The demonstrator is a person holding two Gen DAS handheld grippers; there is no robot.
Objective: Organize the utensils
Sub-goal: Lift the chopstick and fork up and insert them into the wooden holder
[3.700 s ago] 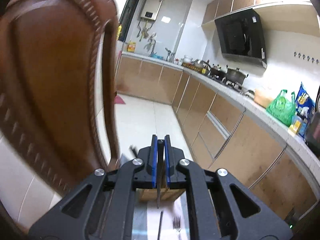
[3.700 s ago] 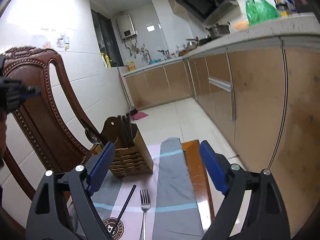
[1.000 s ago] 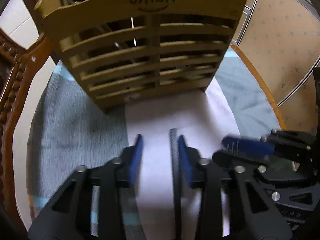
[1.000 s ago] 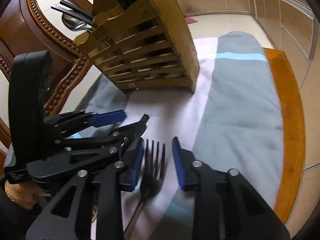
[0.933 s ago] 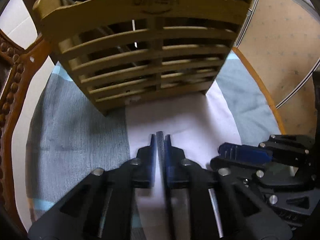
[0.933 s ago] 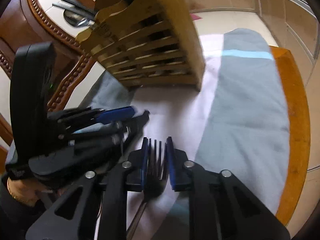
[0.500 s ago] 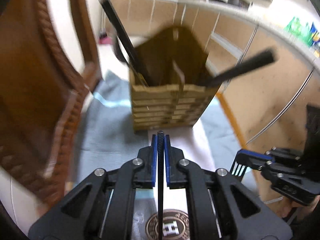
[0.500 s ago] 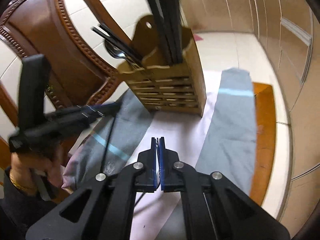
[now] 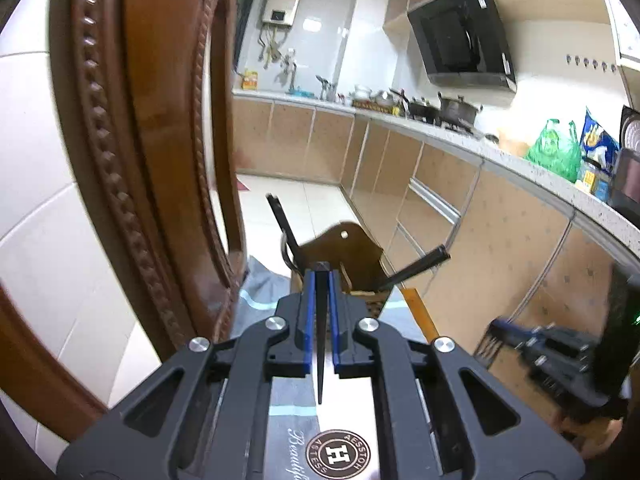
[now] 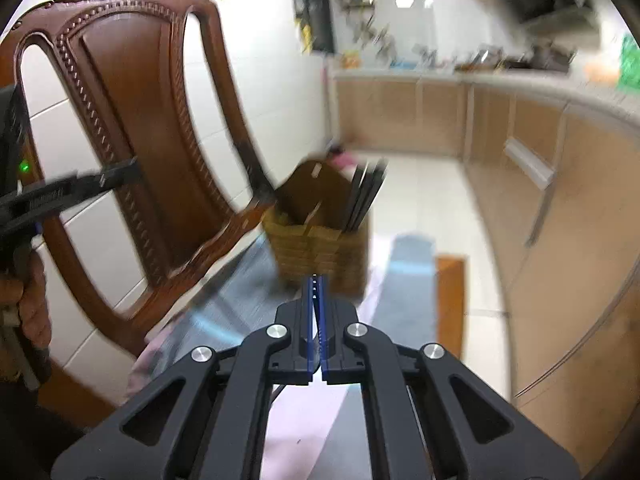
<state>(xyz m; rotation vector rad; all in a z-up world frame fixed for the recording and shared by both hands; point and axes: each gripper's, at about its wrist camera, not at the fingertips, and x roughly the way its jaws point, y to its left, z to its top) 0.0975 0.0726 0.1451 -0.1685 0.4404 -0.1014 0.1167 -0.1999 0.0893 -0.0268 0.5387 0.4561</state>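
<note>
In the left wrist view my left gripper (image 9: pixel 321 280) is shut on a black chopstick (image 9: pixel 320 360), whose thin end hangs down between the fingers. Ahead and below stands the wooden utensil holder (image 9: pixel 352 252), with black chopsticks (image 9: pixel 420 266) leaning out of it. My right gripper (image 9: pixel 520 340) shows blurred at the right, fork tines sticking out of it. In the right wrist view my right gripper (image 10: pixel 316 284) is shut on the fork (image 10: pixel 316 296), seen edge-on between the blue pads. The holder (image 10: pixel 320 240) lies just beyond it, and the left gripper (image 10: pixel 60 192) is at the far left.
A carved brown chair back (image 9: pixel 132 140) rises close on the left. A grey and white cloth (image 9: pixel 280 432) covers the orange table (image 10: pixel 450 300). Kitchen cabinets and a counter (image 9: pixel 500 152) run along the right. A hand (image 10: pixel 32 300) holds the left gripper.
Both grippers closed on their utensils on the cloth and rose with them. The holder, close in front before, now sits lower and farther ahead in both views.
</note>
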